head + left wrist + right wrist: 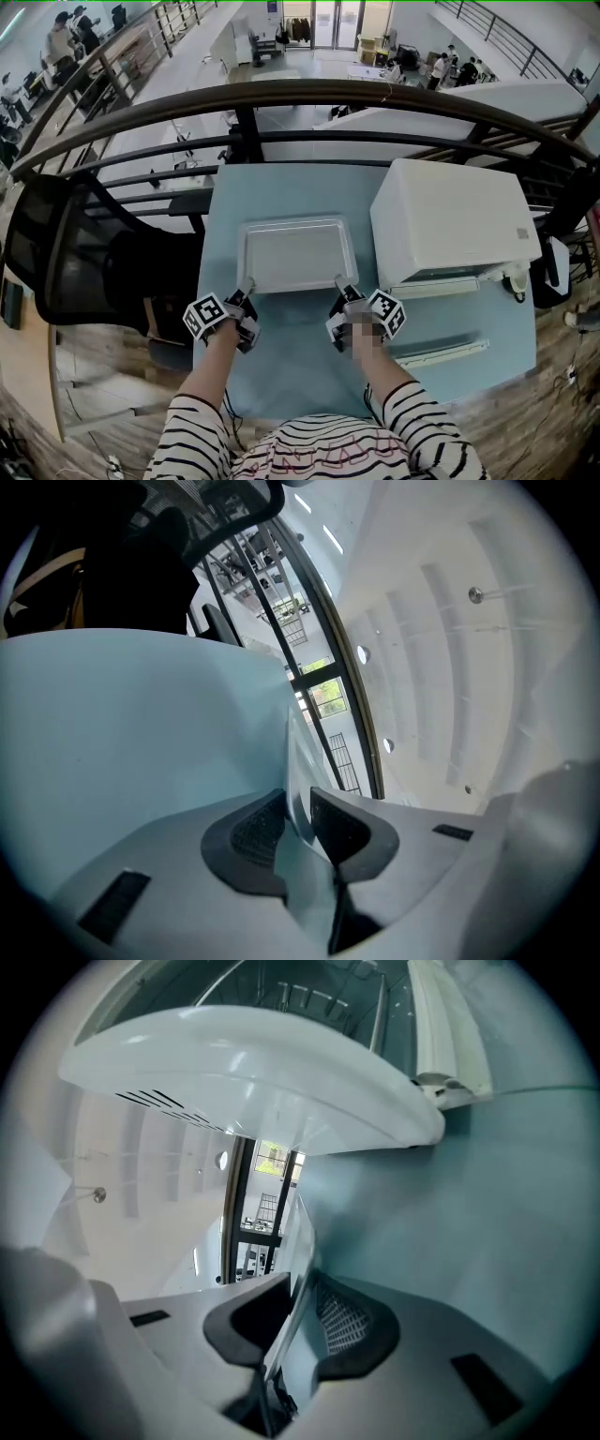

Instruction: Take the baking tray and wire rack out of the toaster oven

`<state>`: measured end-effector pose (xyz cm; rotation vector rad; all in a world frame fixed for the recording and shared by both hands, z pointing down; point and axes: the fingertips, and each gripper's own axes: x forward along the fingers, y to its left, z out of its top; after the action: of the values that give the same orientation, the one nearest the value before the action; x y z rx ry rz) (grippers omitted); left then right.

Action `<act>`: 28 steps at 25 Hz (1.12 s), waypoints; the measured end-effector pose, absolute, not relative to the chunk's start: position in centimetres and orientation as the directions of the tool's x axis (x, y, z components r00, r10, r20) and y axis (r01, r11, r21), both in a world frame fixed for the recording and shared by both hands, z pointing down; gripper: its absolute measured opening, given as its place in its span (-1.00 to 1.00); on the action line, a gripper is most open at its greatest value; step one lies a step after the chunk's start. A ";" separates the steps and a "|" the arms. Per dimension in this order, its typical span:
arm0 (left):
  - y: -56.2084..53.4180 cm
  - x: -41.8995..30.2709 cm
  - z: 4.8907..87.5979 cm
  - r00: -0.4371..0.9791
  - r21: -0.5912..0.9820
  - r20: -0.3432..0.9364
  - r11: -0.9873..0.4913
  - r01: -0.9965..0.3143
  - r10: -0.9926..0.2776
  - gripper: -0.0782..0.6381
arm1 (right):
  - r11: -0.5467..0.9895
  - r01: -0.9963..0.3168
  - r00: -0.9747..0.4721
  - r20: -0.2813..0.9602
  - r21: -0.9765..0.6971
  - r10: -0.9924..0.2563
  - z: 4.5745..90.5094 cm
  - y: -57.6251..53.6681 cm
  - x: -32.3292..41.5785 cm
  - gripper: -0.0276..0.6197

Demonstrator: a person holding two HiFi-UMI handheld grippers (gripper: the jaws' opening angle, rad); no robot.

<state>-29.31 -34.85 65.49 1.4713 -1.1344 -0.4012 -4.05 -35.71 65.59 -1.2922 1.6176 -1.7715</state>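
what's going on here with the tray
A person holds a gripper in each hand, and the left gripper and right gripper are clamped on the near rim of the baking tray. The tray is already out of the toaster oven, over the blue table to its left. The oven door hangs open. No wire rack is in sight.

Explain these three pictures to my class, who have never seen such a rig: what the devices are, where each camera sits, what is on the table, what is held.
No robot: a person holds a two-jaw gripper in each hand. The head view looks down from the person's head; the other two cameras ride on the grippers, looking along their jaws. The left gripper and right gripper each clamp the near rim of the baking tray. A white toaster oven, door open, stands on the blue table.
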 end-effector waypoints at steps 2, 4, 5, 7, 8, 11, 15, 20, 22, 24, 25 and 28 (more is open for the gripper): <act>-36.4 -29.4 65.6 0.467 0.896 0.349 0.143 -0.421 -0.813 -0.57 | -0.237 -0.278 -0.480 0.349 -0.931 -0.805 65.7 -37.2 -4.1 -0.63; -37.9 -29.5 65.8 0.464 0.890 0.352 0.138 -0.434 -0.813 -0.57 | -0.241 -0.281 -0.477 0.353 -0.929 -0.805 66.0 -38.3 -4.2 -0.62; -38.6 -29.5 65.9 0.463 0.886 0.356 0.135 -0.444 -0.812 -0.57 | -0.246 -0.282 -0.475 0.358 -0.927 -0.804 66.2 -38.7 -4.3 -0.62; -39.9 -29.6 66.0 0.462 0.872 0.370 0.129 -0.472 -0.806 -0.57 | -0.259 -0.284 -0.467 0.370 -0.923 -0.803 66.8 -39.4 -4.4 -0.62; -40.4 -29.7 66.1 0.463 0.863 0.379 0.126 -0.489 -0.801 -0.57 | -0.267 -0.286 -0.461 0.377 -0.920 -0.803 67.0 -39.7 -4.5 -0.61; -42.1 -29.8 66.2 0.473 0.823 0.421 0.106 -0.559 -0.774 -0.57 | -0.276 -0.305 -0.448 0.393 -0.912 -0.803 67.3 -40.4 -4.7 -0.61; -44.0 -29.7 66.1 0.476 0.763 0.468 0.069 -0.642 -0.744 -0.57 | -0.254 -0.377 -0.456 0.417 -0.891 -0.786 67.2 -41.4 -4.9 -0.60; -45.2 -29.0 66.9 0.457 0.754 0.471 0.075 -0.653 -0.755 -0.56 | -0.208 -0.507 -0.472 0.471 -0.837 -0.745 67.4 -42.3 -4.3 -0.52; -45.1 -28.9 67.2 0.442 0.731 0.491 0.079 -0.678 -0.750 -0.55 | -0.214 -0.541 -0.473 0.505 -0.813 -0.722 67.8 -42.0 -4.3 -0.50; -44.9 -29.3 67.4 0.416 0.681 0.533 0.082 -0.727 -0.737 -0.52 | -0.226 -0.573 -0.472 0.543 -0.788 -0.695 68.0 -41.4 -4.6 -0.48; -44.9 -29.7 67.4 0.393 0.649 0.552 0.082 -0.757 -0.735 -0.50 | -0.230 -0.592 -0.466 0.561 -0.772 -0.684 68.1 -41.2 -4.7 -0.47; -45.1 -31.0 66.9 0.320 0.553 0.575 0.070 -0.830 -0.753 -0.28 | -0.220 -0.672 -0.434 0.617 -0.707 -0.657 68.5 -40.8 -4.2 -0.33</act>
<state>-30.95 -45.15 66.85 1.6876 -1.4418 0.1078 -4.17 -40.80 68.51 -1.6787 1.9700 -1.8043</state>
